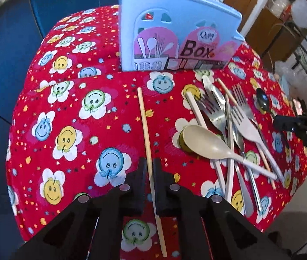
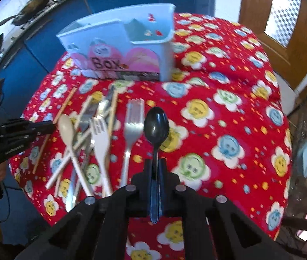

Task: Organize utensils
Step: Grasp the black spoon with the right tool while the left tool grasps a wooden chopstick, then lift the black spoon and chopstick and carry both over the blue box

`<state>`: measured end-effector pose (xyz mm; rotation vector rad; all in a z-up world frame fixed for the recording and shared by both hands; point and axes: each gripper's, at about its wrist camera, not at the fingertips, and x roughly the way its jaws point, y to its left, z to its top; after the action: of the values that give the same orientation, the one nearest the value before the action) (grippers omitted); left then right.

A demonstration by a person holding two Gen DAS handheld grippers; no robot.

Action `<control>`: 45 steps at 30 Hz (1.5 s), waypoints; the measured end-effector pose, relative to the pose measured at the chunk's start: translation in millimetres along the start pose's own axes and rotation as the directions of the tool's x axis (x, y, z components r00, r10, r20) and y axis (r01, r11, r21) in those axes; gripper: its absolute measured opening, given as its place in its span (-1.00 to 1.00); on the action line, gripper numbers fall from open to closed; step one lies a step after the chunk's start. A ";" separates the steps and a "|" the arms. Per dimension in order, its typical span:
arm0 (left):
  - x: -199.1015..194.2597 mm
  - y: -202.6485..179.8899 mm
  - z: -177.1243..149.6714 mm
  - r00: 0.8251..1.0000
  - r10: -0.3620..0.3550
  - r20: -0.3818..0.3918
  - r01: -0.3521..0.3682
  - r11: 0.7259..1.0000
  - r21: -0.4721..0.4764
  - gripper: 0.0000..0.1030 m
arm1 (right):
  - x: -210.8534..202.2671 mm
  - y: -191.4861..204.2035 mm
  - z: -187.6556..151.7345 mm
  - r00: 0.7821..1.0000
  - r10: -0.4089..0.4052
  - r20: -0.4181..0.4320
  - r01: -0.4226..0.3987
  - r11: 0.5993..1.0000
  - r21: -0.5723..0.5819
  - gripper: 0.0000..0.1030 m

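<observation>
A: Right wrist view: where was the dark spoon [image 2: 156,125]?

B: Pinched by its handle between the fingers of the right gripper [image 2: 156,162], bowl pointing away toward the blue utensil box [image 2: 118,49] at the far side of the tabletop [image 2: 240,99]. I judged it lifted clear of the red smiley cloth, though the picture was blurred.

A: And the other side?

B: The left gripper [image 1: 149,164] was closed down on a wooden chopstick [image 1: 144,130], held near its lower third, the long end reaching toward the box [image 1: 175,34].

A: How would those two handle?

B: Both light and stiff, I'd say. The spoon looked glossy, so it could swivel in the pinch; a hold further up the handle toward the bowl seemed safer. The chopstick is thin and round, likely to roll or pivot, so a hold nearer its middle would steady it.

A: What lay around them?

B: A heap to the right in the left wrist view: a cream spoon [image 1: 203,143], a white plastic fork [image 1: 246,123], steel forks [image 1: 214,110] and more chopsticks, crossing and touching one another. The box stood upright behind, its compartments open at the top, and I couldn't tell whether anything was inside.

A: So the sorting?

B: Barely begun, in my judgement.
</observation>
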<state>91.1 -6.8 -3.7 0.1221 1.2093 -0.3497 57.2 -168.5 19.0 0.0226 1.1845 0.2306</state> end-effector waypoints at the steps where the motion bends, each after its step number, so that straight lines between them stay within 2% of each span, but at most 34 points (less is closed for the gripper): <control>1: 1.2 -1.9 2.7 1.000 0.007 -0.018 -0.007 1.000 0.010 -0.87 | 1.3 -1.6 -0.4 1.000 -0.002 -0.012 0.002 1.000 0.006 -0.85; 5: 6.7 -9.4 13.3 0.996 0.040 -0.078 -0.036 0.998 0.045 -0.85 | 8.2 -7.5 3.5 0.998 0.000 -0.067 0.002 1.000 0.020 -0.85; 9: 10.7 -24.3 19.4 0.988 0.110 -0.111 -0.092 0.984 0.153 -0.83 | 17.2 -11.1 9.2 0.993 0.000 -0.117 0.003 1.000 0.019 -0.84; 12: 13.0 -29.7 21.1 0.982 0.129 -0.140 -0.102 0.978 0.182 -0.83 | 21.6 -10.3 16.5 0.987 -0.002 -0.159 0.002 1.000 0.000 -0.83; 18: 17.5 -21.8 32.8 0.974 0.086 -0.208 -0.058 0.989 0.136 -0.84 | 32.9 -1.3 34.5 0.970 -0.022 -0.243 0.006 0.998 -0.066 -0.71; 24: 15.4 -8.0 35.7 0.983 0.022 -0.180 -0.008 0.997 0.081 -0.91 | 39.9 5.9 44.1 0.959 -0.038 -0.281 0.010 0.995 -0.098 -0.70; 30: 2.4 12.1 19.2 0.996 -0.060 -0.068 0.060 0.998 -0.001 -0.92 | 34.8 8.8 35.5 0.980 -0.051 -0.192 0.034 0.995 -0.091 -0.85; 34: -25.0 13.5 -0.3 0.995 -0.067 0.078 0.066 0.998 0.018 -0.92 | 24.6 7.2 20.6 0.989 -0.027 -0.147 0.020 0.999 -0.048 -0.86; 36: -39.6 15.5 -2.7 0.983 -0.090 0.159 0.089 0.996 0.017 -0.92 | 14.9 9.9 15.8 0.994 -0.010 -0.106 0.006 0.999 -0.038 -0.87; 40: -65.1 21.2 6.1 0.944 -0.111 0.310 0.116 0.993 0.002 -0.92 | -12.7 17.3 14.0 1.000 0.020 0.016 -0.019 1.000 -0.019 -0.87; 42: -75.1 11.6 17.8 0.921 -0.095 0.378 0.100 0.995 0.007 -0.92 | -29.3 22.5 13.4 0.995 0.017 0.102 -0.015 1.000 -0.022 -0.87; 45: -92.2 8.8 35.5 0.876 -0.078 0.476 0.088 0.996 0.002 -0.92 | -47.6 17.8 24.2 0.975 0.020 0.220 -0.017 1.000 -0.016 -0.87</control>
<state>97.4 10.1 93.9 -0.0351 0.7281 -0.4147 59.5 -157.7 74.2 0.0463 0.9616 0.2461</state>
